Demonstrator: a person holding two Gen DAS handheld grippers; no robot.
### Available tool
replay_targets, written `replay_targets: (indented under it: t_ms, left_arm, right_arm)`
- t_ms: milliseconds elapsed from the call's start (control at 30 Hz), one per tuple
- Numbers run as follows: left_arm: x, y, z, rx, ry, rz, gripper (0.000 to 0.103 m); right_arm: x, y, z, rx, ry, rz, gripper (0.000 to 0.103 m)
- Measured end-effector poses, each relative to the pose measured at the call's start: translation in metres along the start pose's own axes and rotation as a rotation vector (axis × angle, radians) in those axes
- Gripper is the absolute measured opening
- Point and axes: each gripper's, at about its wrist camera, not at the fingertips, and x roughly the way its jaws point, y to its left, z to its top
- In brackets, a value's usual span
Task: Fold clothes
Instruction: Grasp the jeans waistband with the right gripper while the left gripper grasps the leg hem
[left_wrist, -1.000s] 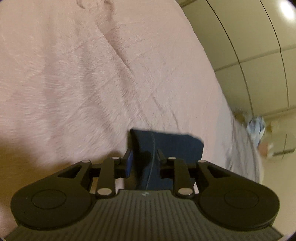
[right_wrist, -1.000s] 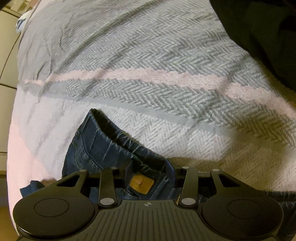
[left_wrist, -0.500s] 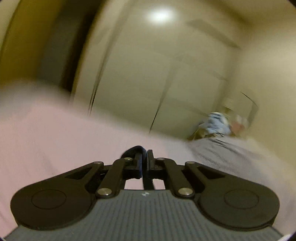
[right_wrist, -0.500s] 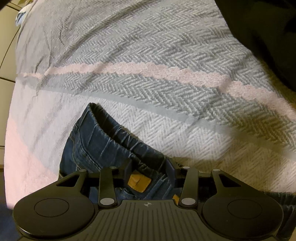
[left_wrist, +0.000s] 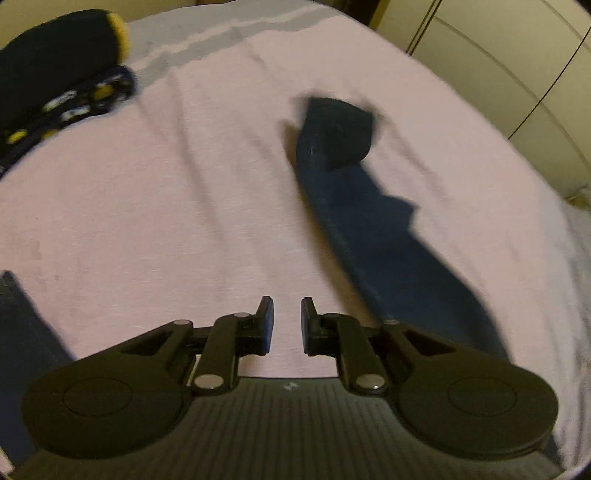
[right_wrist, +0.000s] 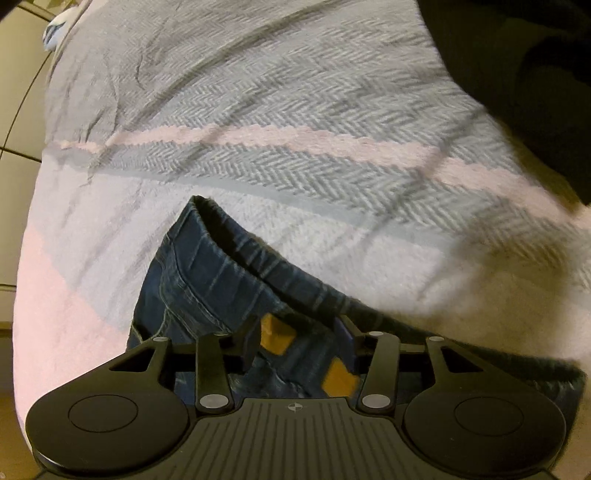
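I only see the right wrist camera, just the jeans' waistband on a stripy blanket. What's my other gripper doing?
Observer: The left gripper has its jaws open with nothing between them, over a pink cover.
Operator: Where did the jeans' leg go?
Observer: A dark blue leg runs across the pink cover, to the right of that gripper. It looks blurry.
Operator: Is anything else over there?
Observer: Yes, a dark bundle with yellow bits sits at the far left edge.
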Motion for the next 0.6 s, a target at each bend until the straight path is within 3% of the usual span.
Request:
replay_targets:
  t_ms: [67, 100, 133, 167, 467, 600]
  left_arm:
    - [0.008, 0.008, 0.006, 0.002, 0.006, 0.0, 0.016]
    - [0.013, 0.012, 0.009, 0.0, 0.009, -0.003, 0.021]
    - [0.019, 0.014, 0.016, -0.015, 0.013, -0.02, 0.033]
    - [0.026, 0.016, 0.022, -0.03, 0.016, -0.035, 0.035]
    - [0.114, 0.02, 0.103, -0.168, 0.001, -0.125, 0.035]
    - [0.151, 0.022, 0.141, -0.195, -0.032, -0.087, 0.035]
  right_arm:
    - [-0.007, -0.005, -0.005, -0.004, -0.02, -0.017, 0.048]
    - [-0.01, -0.007, -0.008, -0.002, -0.026, -0.026, 0.048]
    - [-0.013, -0.009, -0.011, 0.004, -0.035, -0.028, 0.048]
    - [-0.016, -0.011, -0.014, 0.011, -0.045, -0.031, 0.048]
    - [-0.035, -0.006, -0.038, 0.026, -0.122, -0.059, 0.048]
    - [-0.04, -0.005, -0.049, 0.027, -0.135, -0.069, 0.048]
